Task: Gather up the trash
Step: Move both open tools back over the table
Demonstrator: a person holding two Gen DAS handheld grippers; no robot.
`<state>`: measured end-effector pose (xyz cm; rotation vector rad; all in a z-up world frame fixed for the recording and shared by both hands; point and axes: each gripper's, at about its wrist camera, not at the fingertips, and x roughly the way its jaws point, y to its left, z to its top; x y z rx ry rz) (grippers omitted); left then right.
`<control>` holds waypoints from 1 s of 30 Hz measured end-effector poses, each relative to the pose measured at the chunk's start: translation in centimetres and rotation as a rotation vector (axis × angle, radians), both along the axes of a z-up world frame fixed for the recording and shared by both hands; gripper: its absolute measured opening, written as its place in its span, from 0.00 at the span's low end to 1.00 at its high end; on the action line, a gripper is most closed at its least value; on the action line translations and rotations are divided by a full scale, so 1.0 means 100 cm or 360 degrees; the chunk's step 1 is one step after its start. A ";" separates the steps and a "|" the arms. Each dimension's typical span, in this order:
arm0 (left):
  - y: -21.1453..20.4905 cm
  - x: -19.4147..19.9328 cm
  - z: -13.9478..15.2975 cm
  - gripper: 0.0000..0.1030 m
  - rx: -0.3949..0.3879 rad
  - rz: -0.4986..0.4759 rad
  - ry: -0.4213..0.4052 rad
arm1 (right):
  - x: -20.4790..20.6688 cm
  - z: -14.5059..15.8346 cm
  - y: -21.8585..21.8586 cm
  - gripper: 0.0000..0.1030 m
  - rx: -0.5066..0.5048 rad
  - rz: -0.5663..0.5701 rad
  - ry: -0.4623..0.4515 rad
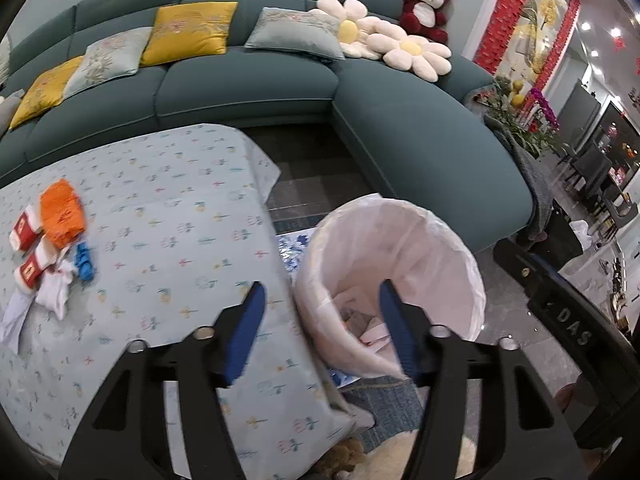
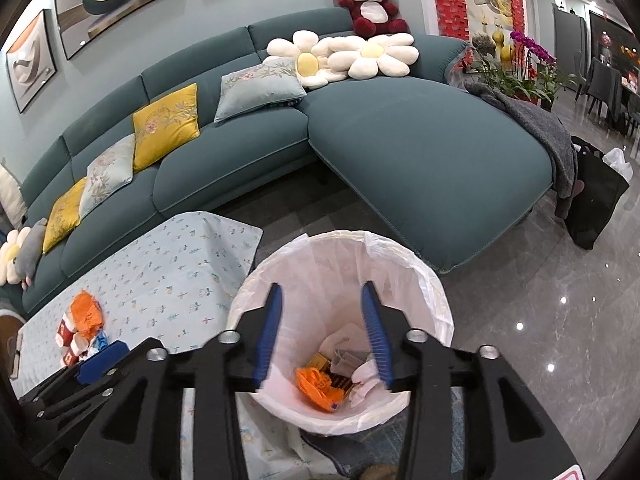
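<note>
Overhead, right gripper (image 2: 322, 294) spread wide, empty, above lined bin (image 2: 436, 280) holding orange wrapper (image 2: 318, 386). Bin just beside counter (image 1: 180, 208) edge; open floor right. Left gripper (image 1: 322, 292) wide, empty; remaining trash pile (image 1: 52, 236) at counter's far left.

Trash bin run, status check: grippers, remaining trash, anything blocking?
Left gripper open, empty. Right gripper open over the bin. Orange wrapper is inside; a trash pile remains on the table. Path looks clear.
</note>
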<state>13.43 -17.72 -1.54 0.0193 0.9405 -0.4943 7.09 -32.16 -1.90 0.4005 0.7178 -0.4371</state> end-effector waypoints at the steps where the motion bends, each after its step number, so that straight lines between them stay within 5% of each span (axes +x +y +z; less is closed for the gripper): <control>1: 0.005 -0.001 0.000 0.60 -0.0001 0.0014 0.0001 | -0.001 0.001 0.004 0.48 0.0000 0.0004 -0.0005; 30: 0.203 -0.032 0.008 0.71 0.0013 0.0519 -0.0040 | 0.001 0.023 0.164 0.57 -0.0069 0.0481 -0.0011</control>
